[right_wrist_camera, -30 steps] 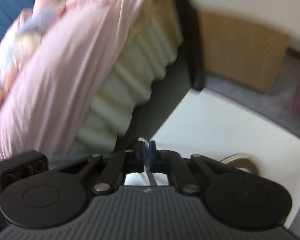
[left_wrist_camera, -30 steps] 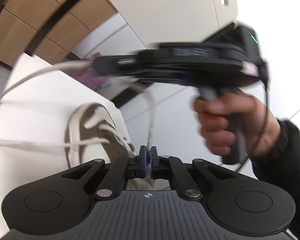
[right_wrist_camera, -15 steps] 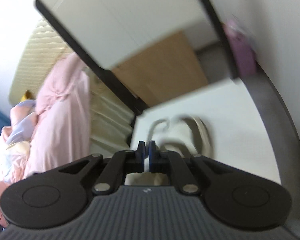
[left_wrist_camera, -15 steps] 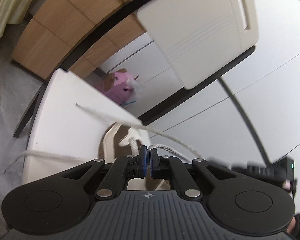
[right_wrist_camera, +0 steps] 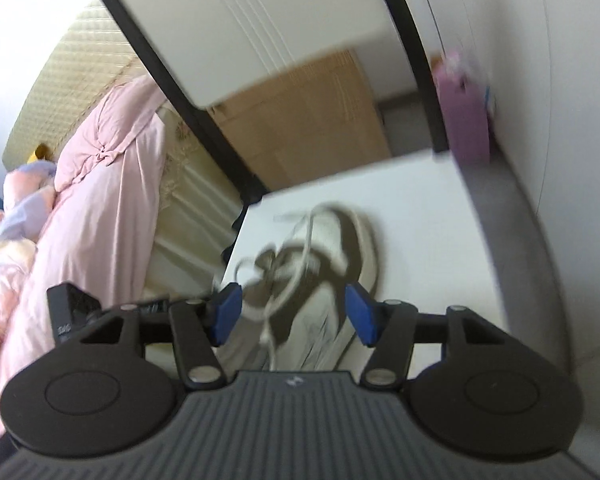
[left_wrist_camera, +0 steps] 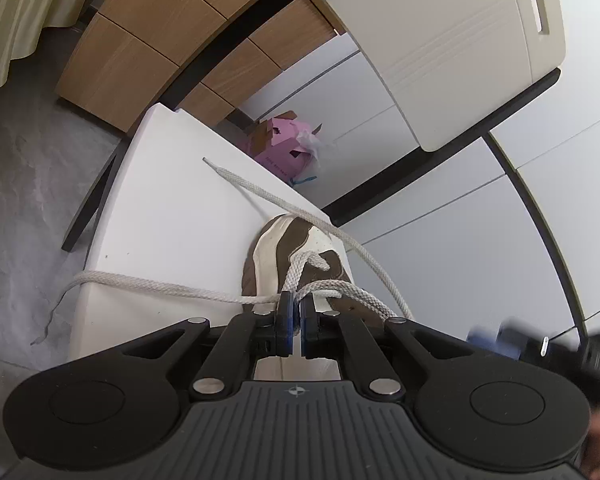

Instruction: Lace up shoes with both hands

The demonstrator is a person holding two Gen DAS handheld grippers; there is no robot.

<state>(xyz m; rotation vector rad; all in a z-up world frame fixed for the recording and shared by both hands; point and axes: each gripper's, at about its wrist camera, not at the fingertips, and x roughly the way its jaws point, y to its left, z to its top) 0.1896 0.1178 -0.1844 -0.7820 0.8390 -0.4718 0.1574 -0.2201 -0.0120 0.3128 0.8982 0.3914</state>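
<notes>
Left wrist view: the left gripper [left_wrist_camera: 294, 318] pinches the white braided shoelace [left_wrist_camera: 342, 290] just above the brown-and-cream suede shoe [left_wrist_camera: 290, 240], whose long axis runs straight ahead.

Right wrist view: the right gripper [right_wrist_camera: 292, 314] gapes empty, with the shoe directly beyond it and loose lace drooping between its jaws.

I count one shoe [left_wrist_camera: 296, 252], one lace [left_wrist_camera: 172, 290], one tabletop [left_wrist_camera: 172, 208], one pink box [left_wrist_camera: 282, 148], and two tongs [left_wrist_camera: 295, 316] [right_wrist_camera: 292, 314].
</notes>
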